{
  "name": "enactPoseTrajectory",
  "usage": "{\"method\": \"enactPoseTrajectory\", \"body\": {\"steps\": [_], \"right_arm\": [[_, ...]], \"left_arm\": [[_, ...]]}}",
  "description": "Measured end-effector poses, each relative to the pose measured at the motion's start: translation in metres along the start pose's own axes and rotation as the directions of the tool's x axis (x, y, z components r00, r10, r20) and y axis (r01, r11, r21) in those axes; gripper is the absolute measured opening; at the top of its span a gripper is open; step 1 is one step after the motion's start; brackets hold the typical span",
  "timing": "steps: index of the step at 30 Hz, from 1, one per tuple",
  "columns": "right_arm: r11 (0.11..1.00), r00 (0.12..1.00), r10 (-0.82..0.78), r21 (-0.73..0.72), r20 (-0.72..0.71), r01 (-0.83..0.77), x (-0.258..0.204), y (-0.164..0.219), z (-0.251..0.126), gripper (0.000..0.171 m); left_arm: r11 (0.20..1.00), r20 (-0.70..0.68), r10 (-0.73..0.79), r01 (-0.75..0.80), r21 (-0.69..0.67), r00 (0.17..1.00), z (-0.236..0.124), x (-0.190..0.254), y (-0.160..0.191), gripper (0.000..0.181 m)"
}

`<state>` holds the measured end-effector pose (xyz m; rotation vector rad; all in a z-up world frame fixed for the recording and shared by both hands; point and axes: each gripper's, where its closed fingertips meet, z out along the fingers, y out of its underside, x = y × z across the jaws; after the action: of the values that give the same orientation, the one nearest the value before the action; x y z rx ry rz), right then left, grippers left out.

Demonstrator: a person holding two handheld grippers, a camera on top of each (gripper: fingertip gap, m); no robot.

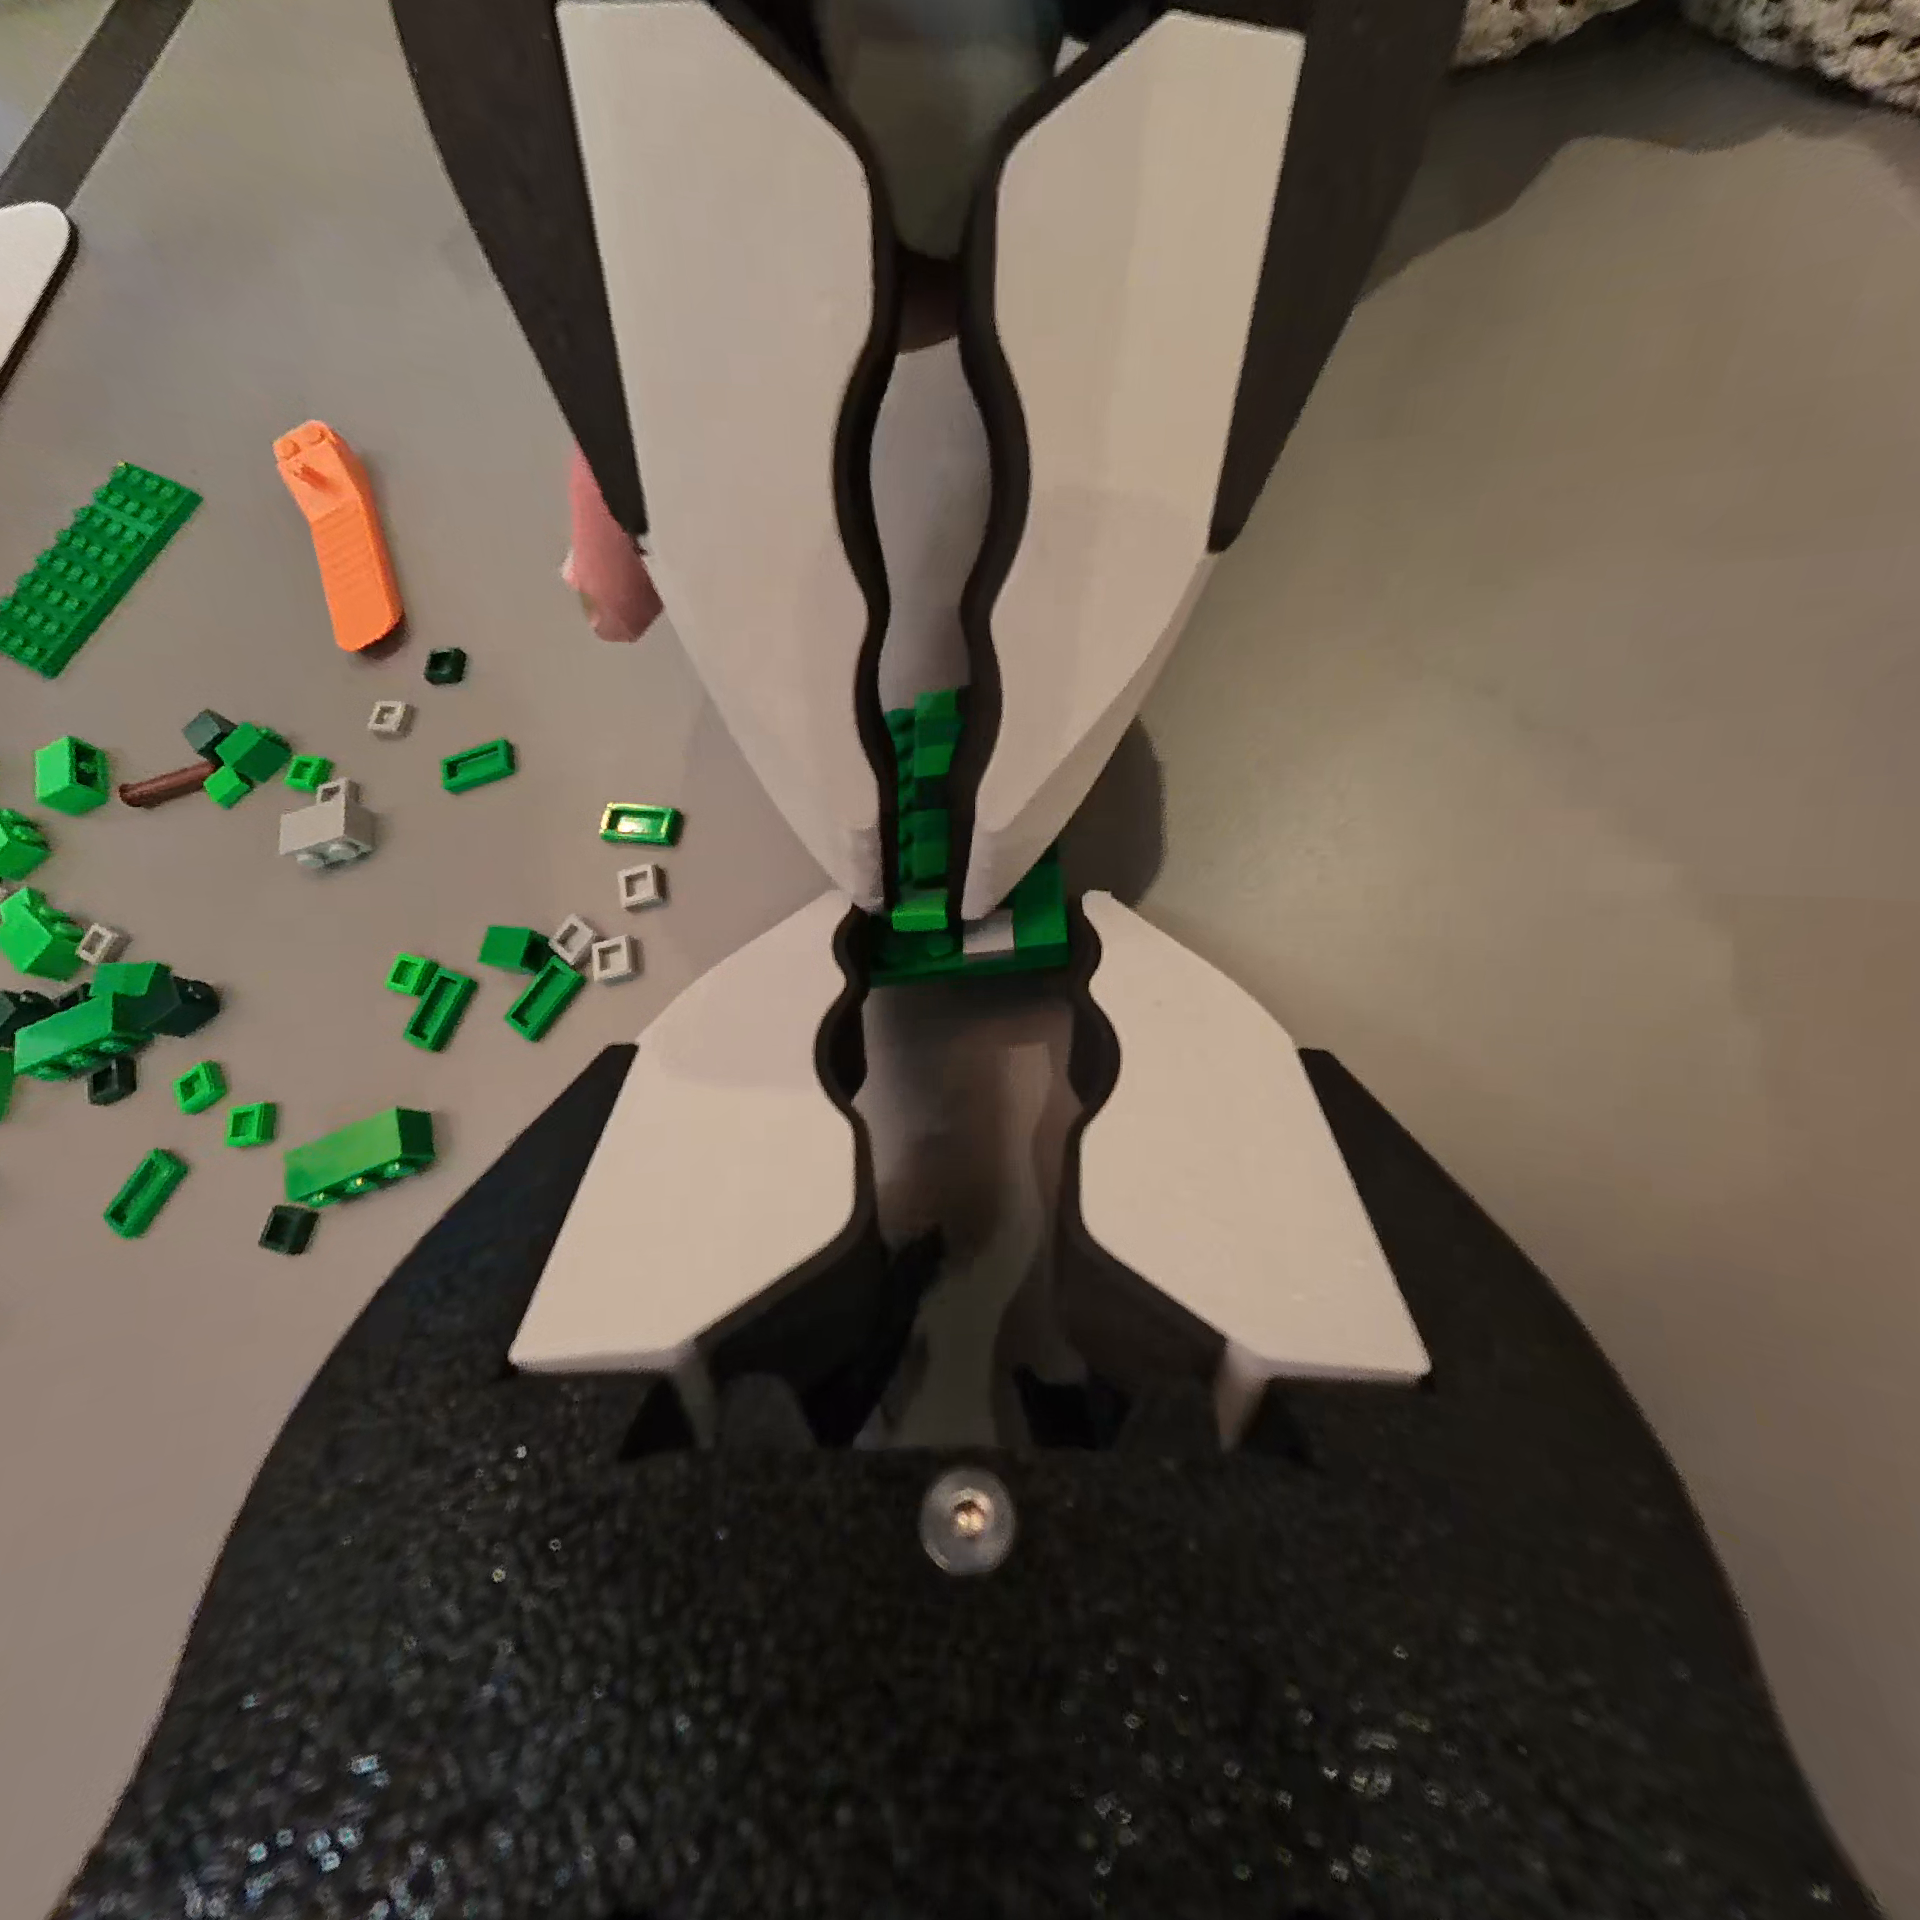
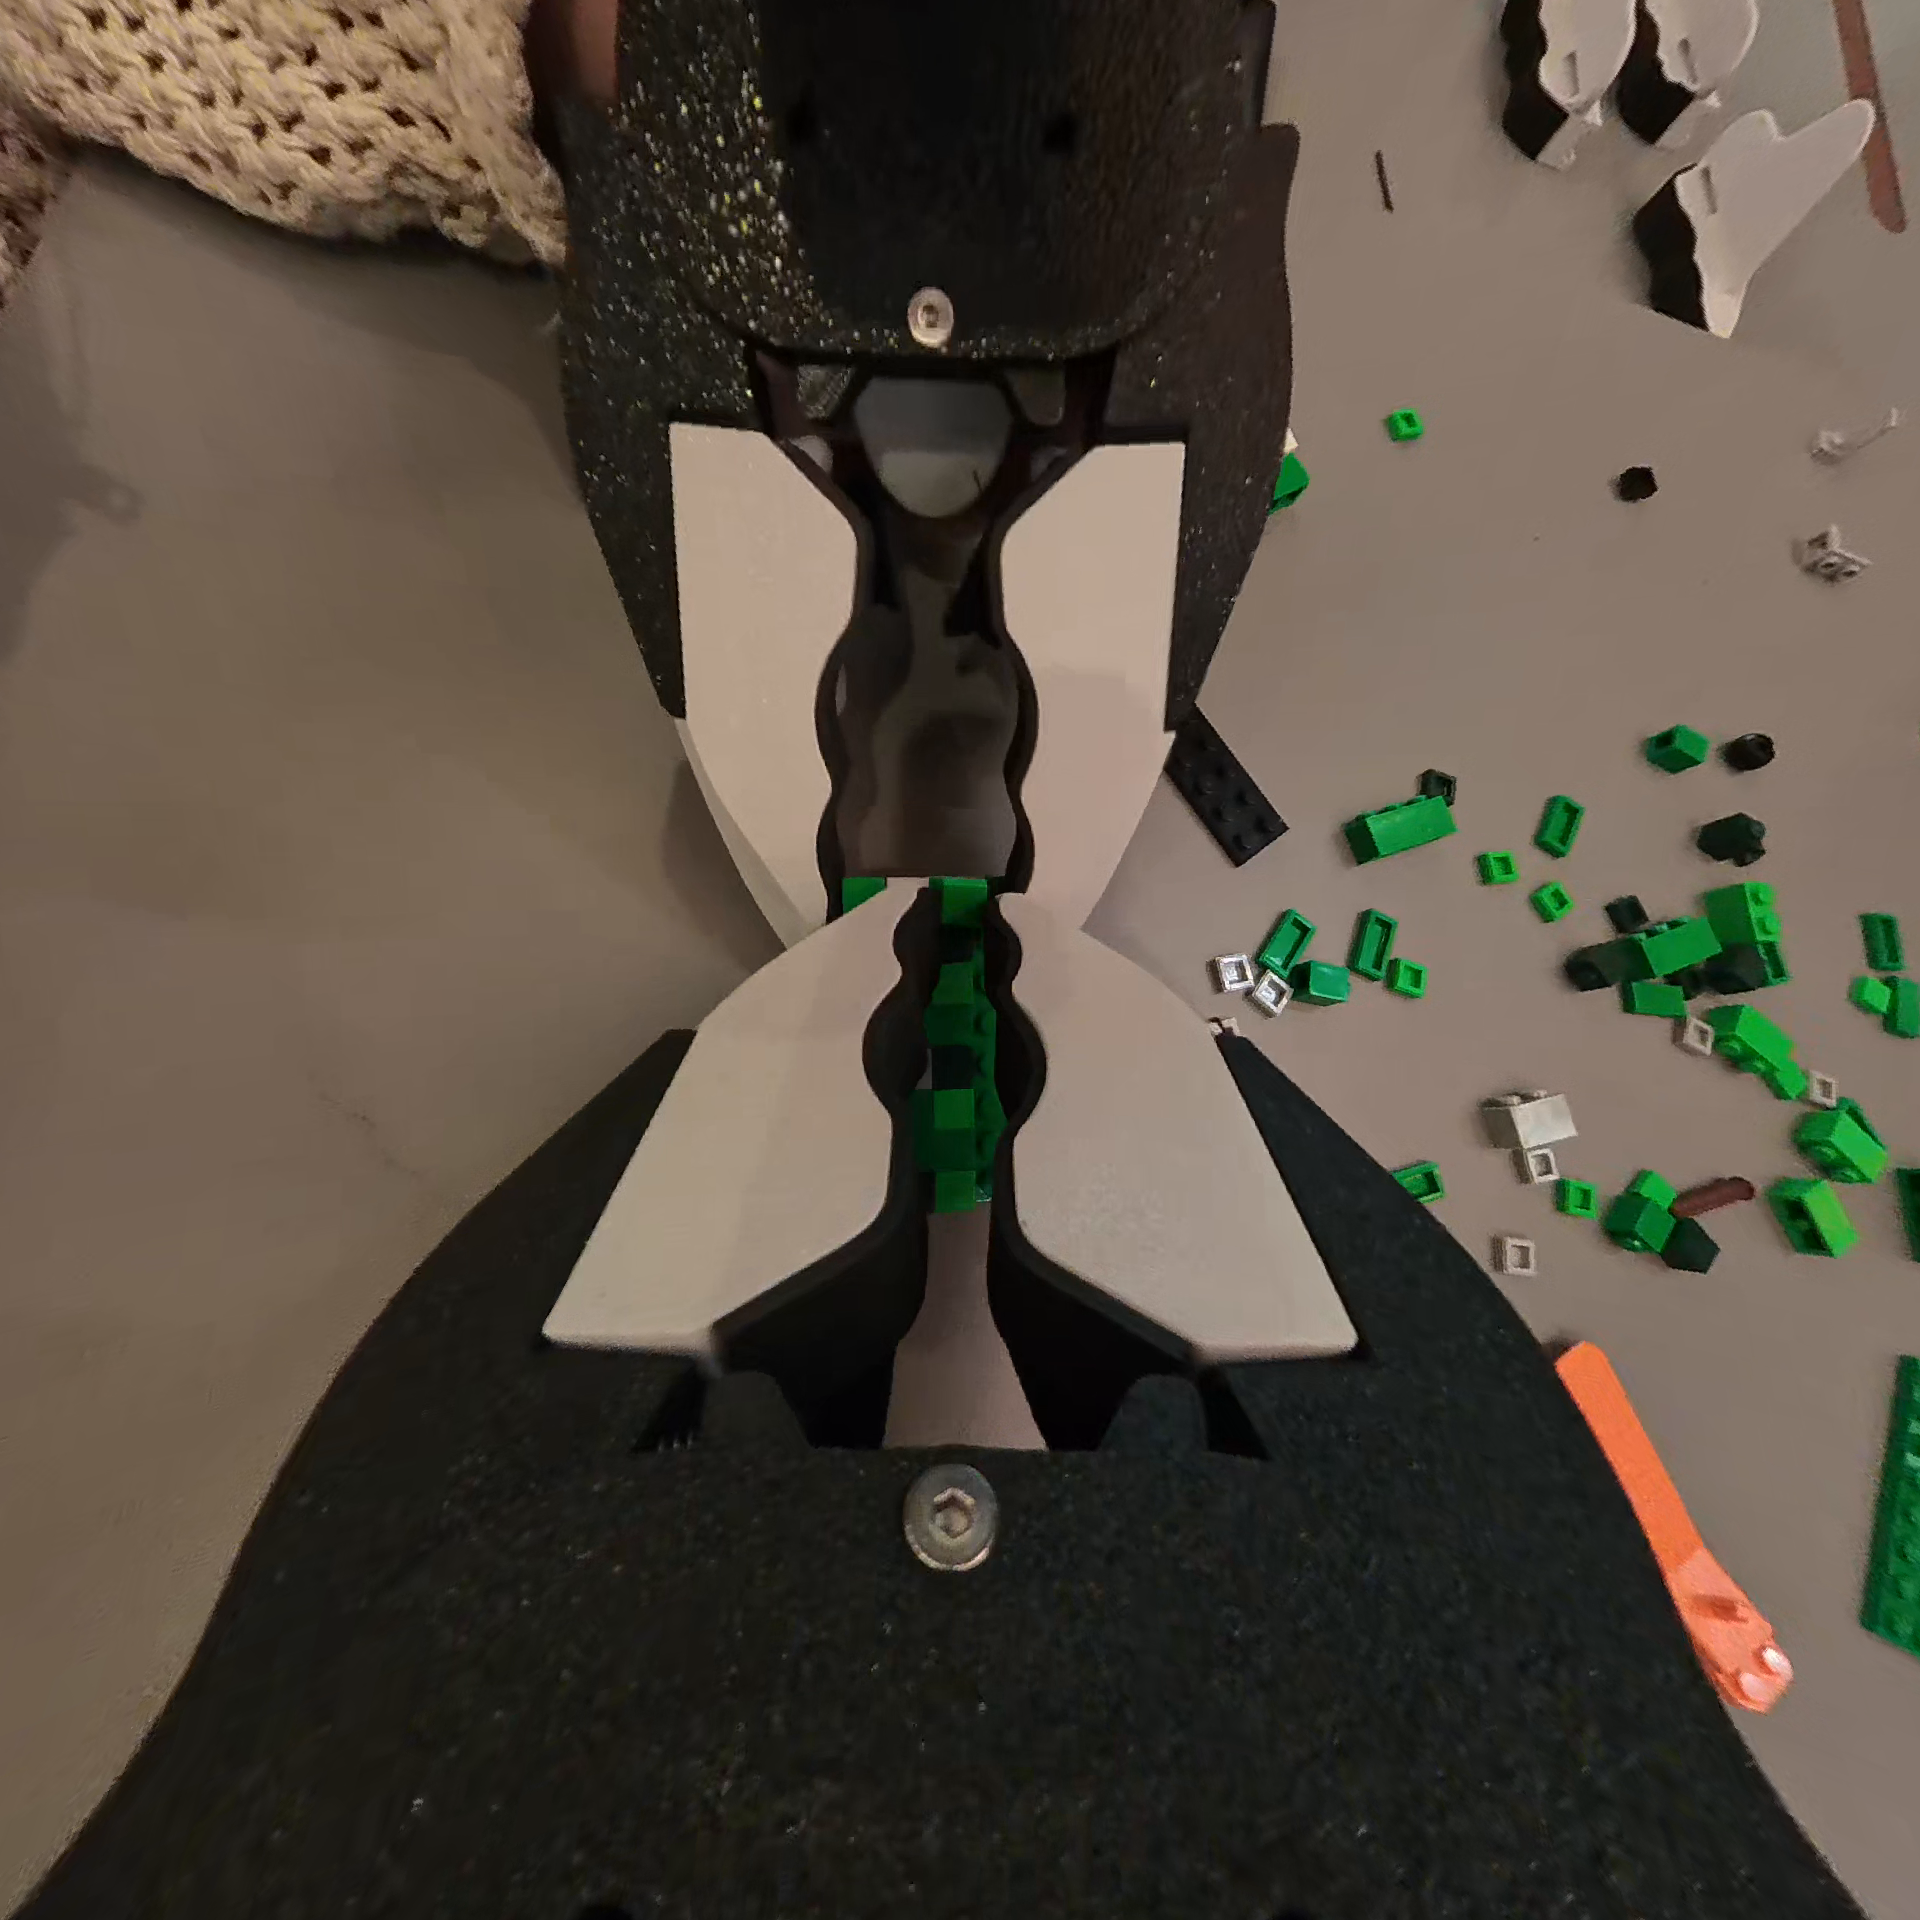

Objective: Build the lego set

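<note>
lego build point(image 2: 956, 1049), a narrow strip of stacked green and dark green bricks, was pinched lengthwise between the pads of the right gripper point(image 2: 951, 914), jaws closed onto its sides. its far end sat on a small green plate section point(image 1: 1023, 940) with one pale tile showing. left gripper point(image 1: 961, 914) met it head-on from the opposite side, jaws closed to the width of that plate end, so both claws held one assembly just above the grey table point(image 1: 1507, 727). judged reason: one claw steadied the base while the other pressed or seated the strip; tip-to-tip alignment kept the force along the studs.

loose pieces point(image 1: 436, 997) lay scattered well apart to one side, kept clear of the working spot: small green tiles, grey tiles, a light grey brick point(image 1: 327, 826). orange brick separator point(image 1: 343, 540) and a green studded plate point(image 1: 88, 566) lay beyond them. spare gripper fingers point(image 2: 1766, 208) rested at the table's far corner. a knitted cloth point(image 2: 260, 114) bordered the other edge.
</note>
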<state>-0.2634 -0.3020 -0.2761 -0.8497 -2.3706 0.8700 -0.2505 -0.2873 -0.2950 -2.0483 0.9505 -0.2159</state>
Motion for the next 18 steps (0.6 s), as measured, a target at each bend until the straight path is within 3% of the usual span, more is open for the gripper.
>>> {"method": "enactPoseTrajectory", "body": {"steps": [9,18], "right_arm": [[0.999,0.999,-0.030,-0.040,-0.013,0.029,-0.005,0.002,0.000,0.008],[0.993,0.990,-0.121,-0.013,-0.078,0.120,-0.011,0.002,-0.016,0.031]], "left_arm": [[1.000,0.005,0.020,-0.020,-0.012,1.000,0.000,0.003,0.000,0.036],[1.000,-0.012,0.003,-0.003,-0.012,1.000,-0.001,0.005,0.002,0.036]]}}
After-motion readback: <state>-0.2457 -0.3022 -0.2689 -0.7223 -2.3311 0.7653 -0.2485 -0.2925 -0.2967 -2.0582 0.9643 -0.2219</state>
